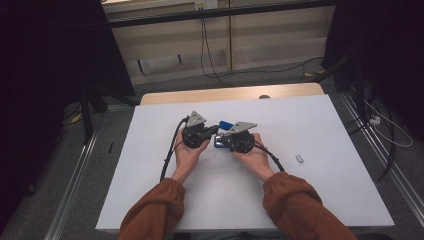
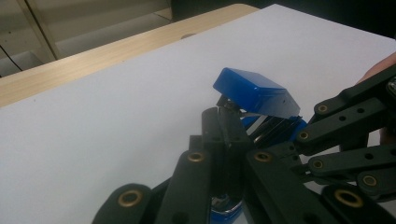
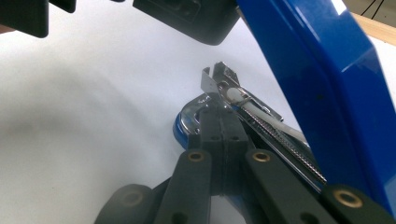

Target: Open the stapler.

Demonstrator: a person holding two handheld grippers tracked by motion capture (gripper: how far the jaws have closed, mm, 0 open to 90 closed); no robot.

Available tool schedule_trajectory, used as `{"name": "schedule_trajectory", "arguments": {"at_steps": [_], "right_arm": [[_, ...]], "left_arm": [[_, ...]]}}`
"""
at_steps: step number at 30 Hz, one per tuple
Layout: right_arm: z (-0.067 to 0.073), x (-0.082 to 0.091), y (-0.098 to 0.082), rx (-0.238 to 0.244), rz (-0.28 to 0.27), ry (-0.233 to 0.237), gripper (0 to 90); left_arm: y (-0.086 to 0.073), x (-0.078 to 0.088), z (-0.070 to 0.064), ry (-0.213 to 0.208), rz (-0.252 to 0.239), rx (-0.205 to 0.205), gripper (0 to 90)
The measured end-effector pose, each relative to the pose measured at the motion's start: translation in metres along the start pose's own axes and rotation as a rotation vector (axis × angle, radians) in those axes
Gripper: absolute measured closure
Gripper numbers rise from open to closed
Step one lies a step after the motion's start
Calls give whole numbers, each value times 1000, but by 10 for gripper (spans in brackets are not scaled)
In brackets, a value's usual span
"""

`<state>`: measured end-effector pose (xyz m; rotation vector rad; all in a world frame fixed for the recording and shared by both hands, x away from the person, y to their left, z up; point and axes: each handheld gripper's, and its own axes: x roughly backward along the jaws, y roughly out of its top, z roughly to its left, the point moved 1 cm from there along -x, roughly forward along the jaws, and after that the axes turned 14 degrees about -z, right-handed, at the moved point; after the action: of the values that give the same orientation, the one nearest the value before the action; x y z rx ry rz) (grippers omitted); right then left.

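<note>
Carefully, both grippers, left gripper point(image 1: 214, 131) and right gripper point(image 1: 223, 135), jaws pinched together, work an opened blue stapler point(image 2: 254, 95); steadying its base should keep the magazine point(image 3: 275, 128) aligned.

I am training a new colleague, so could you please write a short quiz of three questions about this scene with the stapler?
1. True or false: the lid of the blue stapler is raised.
2. In the high view, the small grey piece on the white table lies: A) left of the hands, B) right of the hands, C) between them.
3. Fill in: the jaws of the left claw and the right claw are both ____.

Key: 1 true; 2 B; 3 shut.
</note>
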<state>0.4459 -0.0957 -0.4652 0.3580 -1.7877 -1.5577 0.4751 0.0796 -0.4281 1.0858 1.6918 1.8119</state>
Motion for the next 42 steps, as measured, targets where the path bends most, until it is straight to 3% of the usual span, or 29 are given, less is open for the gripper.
{"name": "schedule_trajectory", "arguments": {"at_steps": [10, 22, 30, 32, 42], "right_arm": [[0, 5, 0, -13, -30, 25, 900], [5, 10, 7, -22, -102, -45, 900], [5, 7, 7, -21, -116, -96, 900], [4, 7, 7, -15, -145, -114, 900], [7, 4, 7, -9, -164, -135, 900]], "left_arm": [[-1, 0, 1, 1, 5, -14, 900], [-1, 0, 1, 3, 11, -23, 900], [-1, 0, 0, 4, 9, -21, 900], [-1, 0, 0, 2, 8, -19, 900], [-4, -2, 3, 0, 30, -10, 900]]}}
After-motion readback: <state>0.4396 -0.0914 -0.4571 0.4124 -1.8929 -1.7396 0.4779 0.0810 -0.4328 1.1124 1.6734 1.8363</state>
